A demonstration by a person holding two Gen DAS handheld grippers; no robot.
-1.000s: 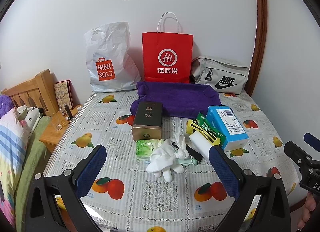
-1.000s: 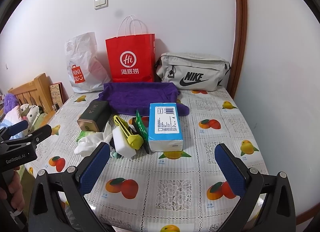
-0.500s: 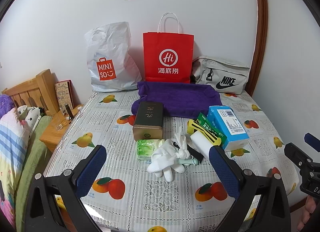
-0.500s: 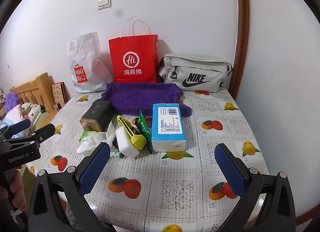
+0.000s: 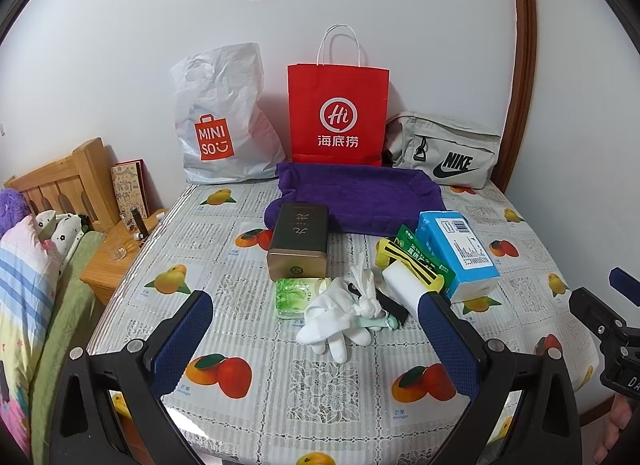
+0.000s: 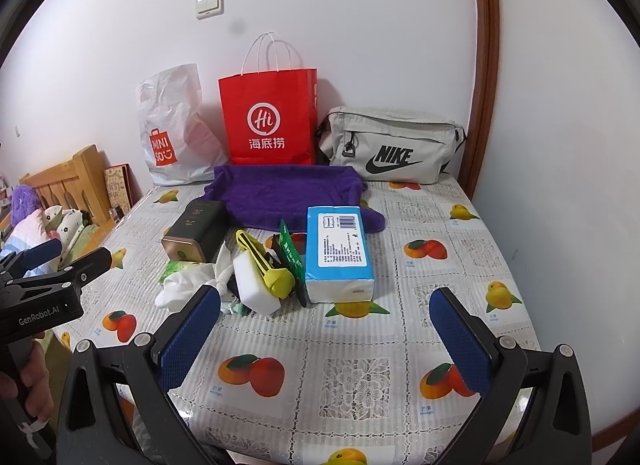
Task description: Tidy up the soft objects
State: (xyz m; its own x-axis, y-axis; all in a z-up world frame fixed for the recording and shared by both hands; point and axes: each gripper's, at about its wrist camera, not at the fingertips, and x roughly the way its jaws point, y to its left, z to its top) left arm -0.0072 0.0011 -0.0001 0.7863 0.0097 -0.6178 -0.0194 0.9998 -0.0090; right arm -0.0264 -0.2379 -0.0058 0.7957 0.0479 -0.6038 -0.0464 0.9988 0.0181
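Note:
A pile lies mid-table: white gloves (image 5: 334, 315) (image 6: 180, 285), a green wet-wipe pack (image 5: 296, 295), a white sponge with a yellow clip (image 5: 404, 285) (image 6: 260, 277), a green packet (image 5: 428, 257) (image 6: 290, 255) and a blue tissue pack (image 5: 458, 253) (image 6: 340, 253). A brown tin (image 5: 298, 241) (image 6: 194, 231) sits behind them, and a purple towel (image 5: 360, 195) (image 6: 288, 193) lies spread further back. My left gripper (image 5: 316, 325) is open, hovering just in front of the gloves. My right gripper (image 6: 324, 325) is open above bare tablecloth, short of the tissue pack.
A white Miniso bag (image 5: 220, 121), a red paper bag (image 5: 338, 113) and a grey Nike pouch (image 5: 444, 153) stand against the back wall. A bed and wooden nightstand (image 5: 116, 253) lie left of the table (image 5: 320, 385). A brown door frame (image 6: 484, 65) rises at the right.
Both grippers have drifted slightly; the scene has shifted a little in each view. Nothing on the table has moved and both grippers stay open.

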